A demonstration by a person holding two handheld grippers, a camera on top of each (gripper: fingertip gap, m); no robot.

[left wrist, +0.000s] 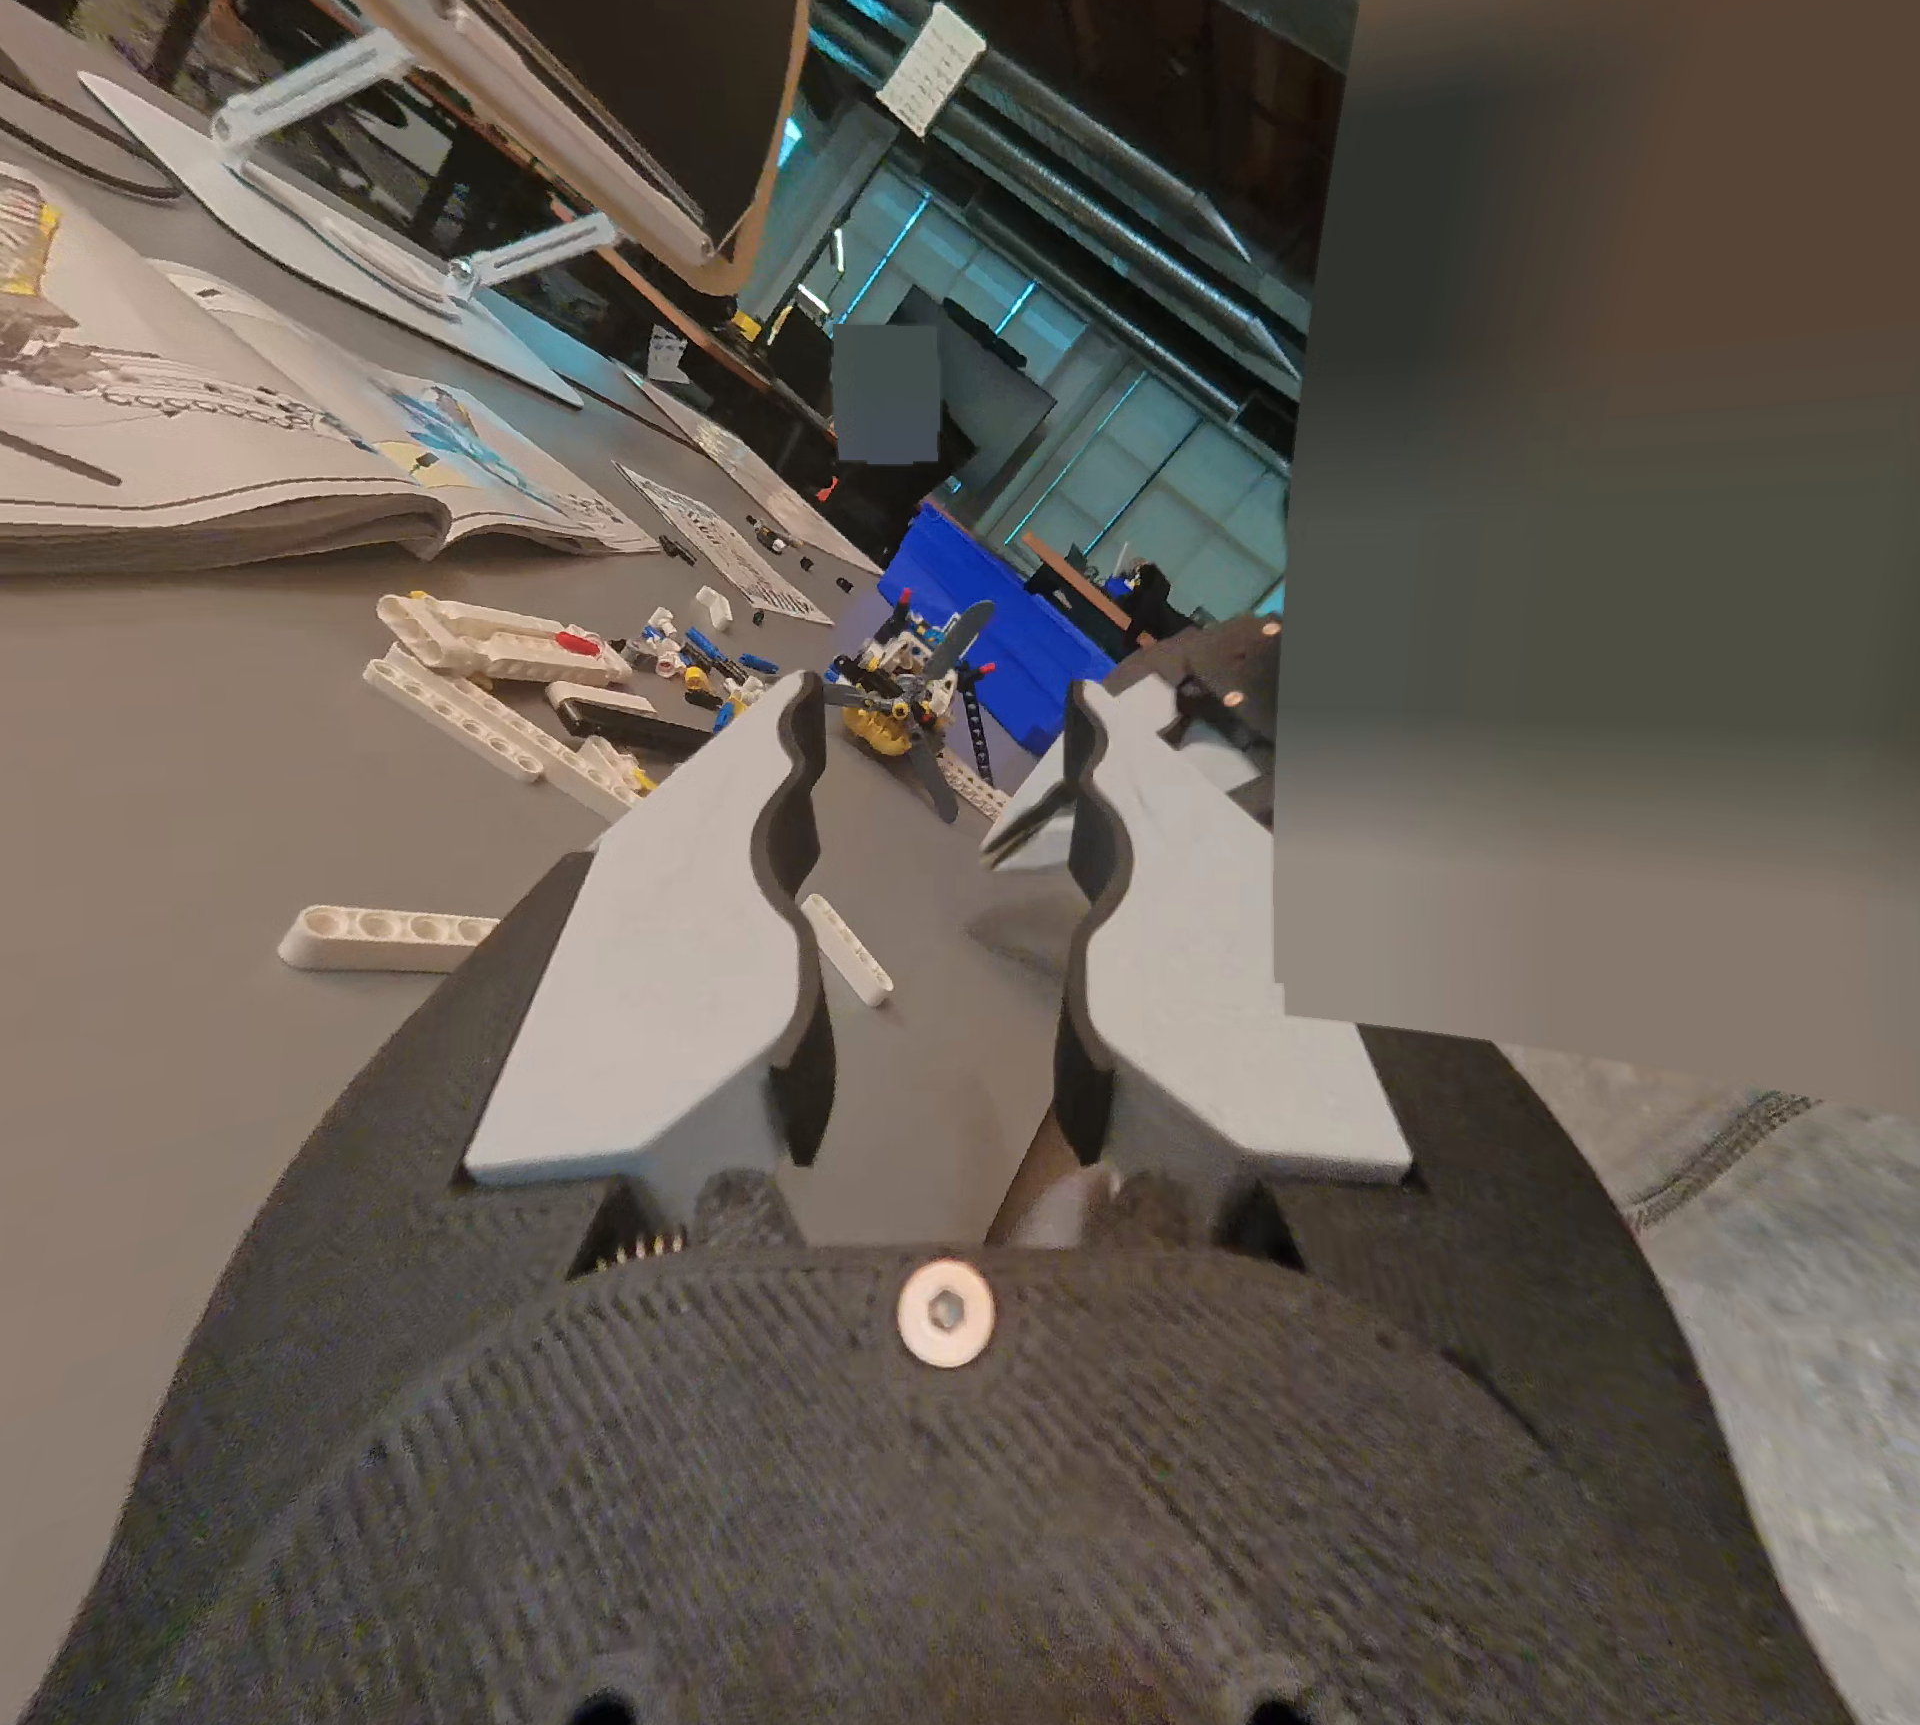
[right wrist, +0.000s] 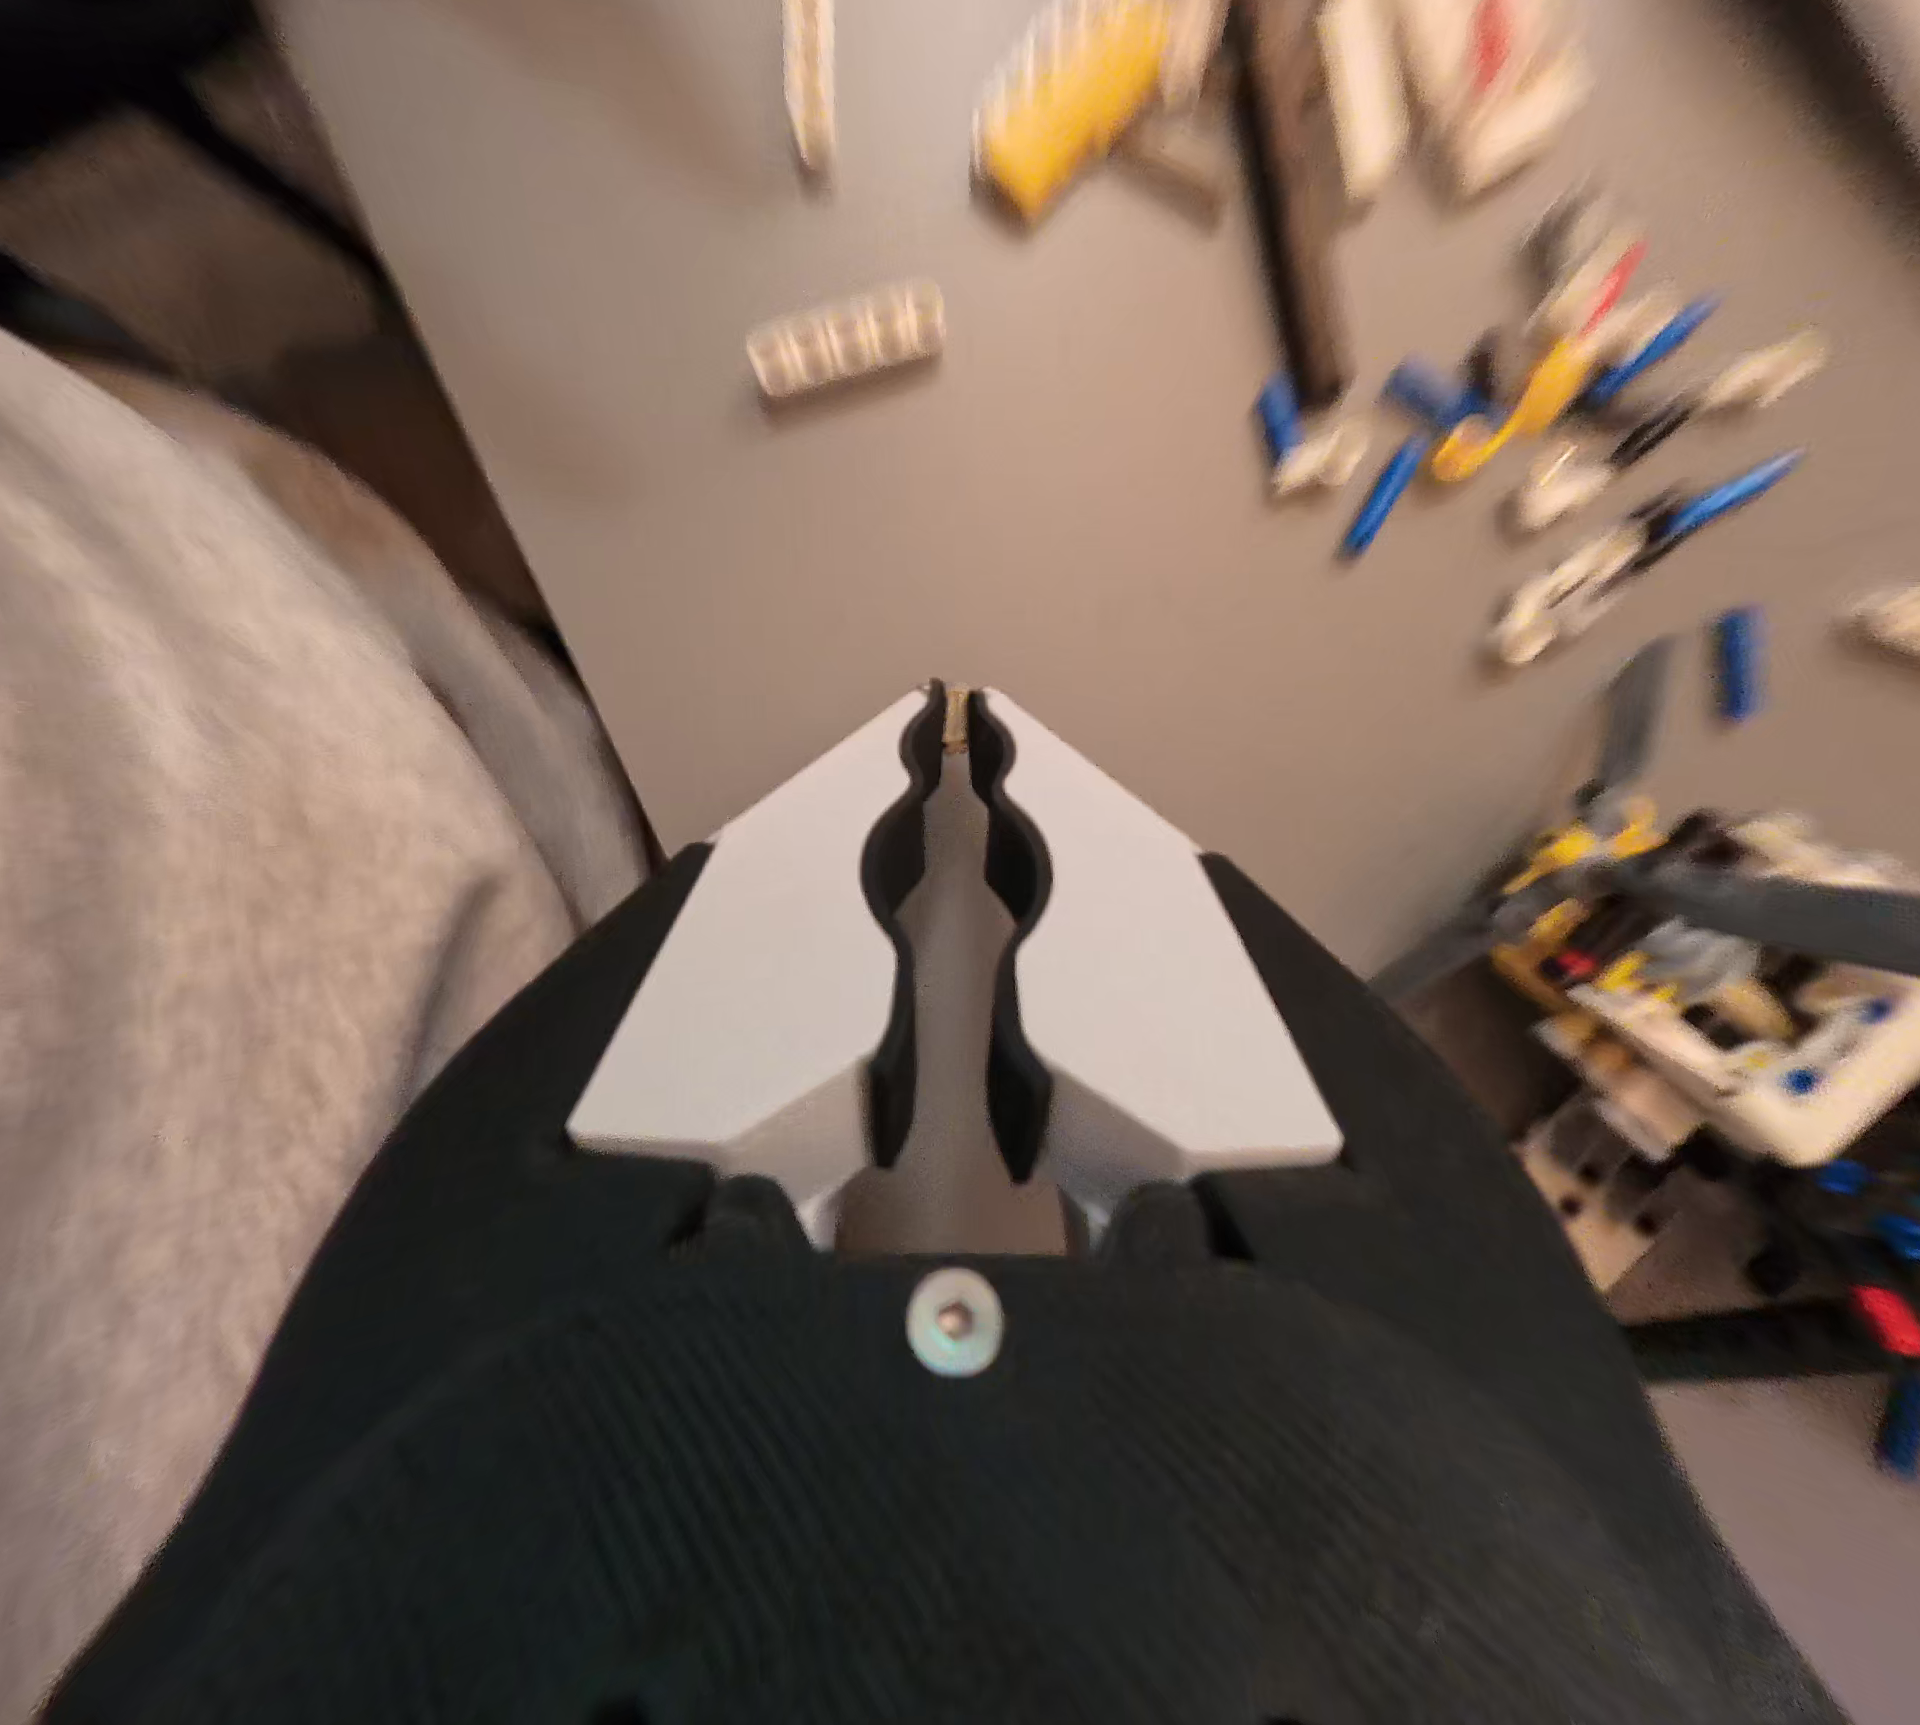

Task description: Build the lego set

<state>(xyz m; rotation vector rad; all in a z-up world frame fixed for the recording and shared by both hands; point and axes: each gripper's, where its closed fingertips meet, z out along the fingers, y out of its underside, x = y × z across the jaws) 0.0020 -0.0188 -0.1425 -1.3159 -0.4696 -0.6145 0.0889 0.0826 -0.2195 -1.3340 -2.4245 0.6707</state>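
Note:
In the left wrist view my left gripper (left wrist: 940, 719) is open and empty, low over the grey table (left wrist: 208, 792). A short white beam (left wrist: 847, 948) lies on the table between its fingers. Beyond the tips stands the partly built model (left wrist: 899, 688) with a grey propeller. The right gripper's fingers (left wrist: 1039, 818) show just to its right. In the blurred right wrist view my right gripper (right wrist: 951, 709) is shut on a small tan piece (right wrist: 954, 725) at its tips. The model (right wrist: 1683, 1000) sits at the lower right.
Loose white beams (left wrist: 488, 647) and small blue, yellow and black pins (left wrist: 707, 667) lie left of the model. An open instruction booklet (left wrist: 208, 428), a monitor stand (left wrist: 343, 221) and a blue bin (left wrist: 997, 626) stand beyond. A grey sleeve (right wrist: 208, 792) borders the table edge. The tips of one gripper are about 15 cm away from the tips of the other.

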